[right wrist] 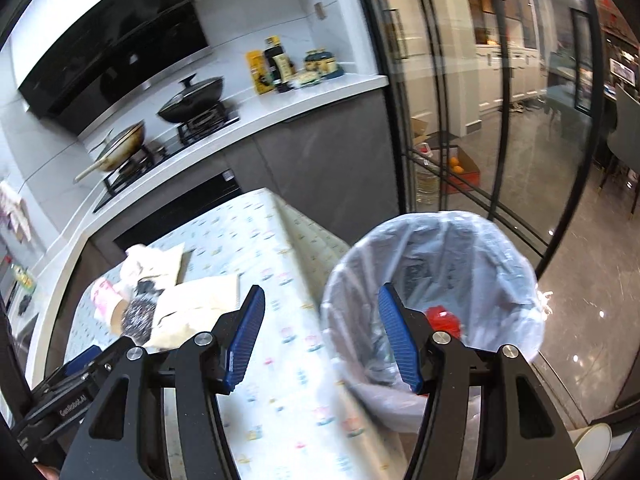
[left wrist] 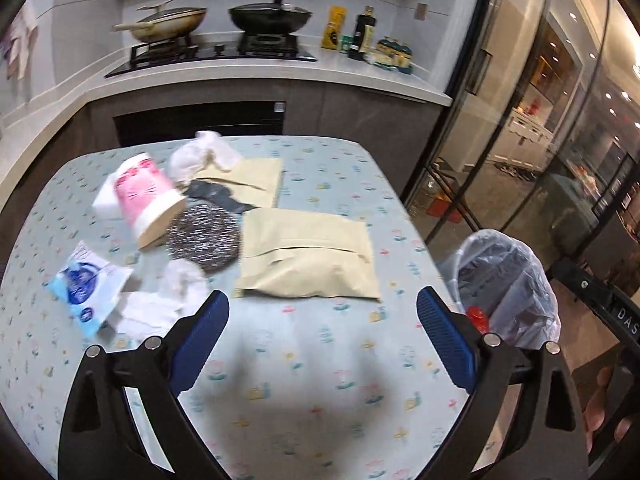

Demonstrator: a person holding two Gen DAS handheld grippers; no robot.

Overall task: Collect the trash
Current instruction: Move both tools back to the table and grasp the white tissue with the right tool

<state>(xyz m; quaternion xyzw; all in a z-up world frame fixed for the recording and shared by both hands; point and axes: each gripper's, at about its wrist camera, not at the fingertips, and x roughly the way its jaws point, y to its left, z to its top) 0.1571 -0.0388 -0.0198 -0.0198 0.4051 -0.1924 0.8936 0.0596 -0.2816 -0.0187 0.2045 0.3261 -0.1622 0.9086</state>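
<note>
Trash lies on a table with a pale flowered cloth (left wrist: 328, 360): a tan padded envelope (left wrist: 308, 254), a second tan envelope (left wrist: 256, 178) behind it, a pink and white paper cup (left wrist: 146, 200) on its side, a black speckled round pad (left wrist: 204, 240), crumpled white plastic (left wrist: 204, 156), white tissue (left wrist: 160, 300) and a blue and white wrapper (left wrist: 86, 284). My left gripper (left wrist: 322, 316) is open and empty, just short of the near envelope. My right gripper (right wrist: 320, 336) is open and empty at the rim of a bin lined with a clear bag (right wrist: 436, 280). A red scrap (right wrist: 442, 320) lies inside the bin.
The bin (left wrist: 508, 284) stands off the table's right edge. A kitchen counter with a stove and two woks (left wrist: 224, 28) runs behind the table. Bottles (left wrist: 366, 38) stand on the counter. Glass sliding doors (right wrist: 480, 120) are on the right.
</note>
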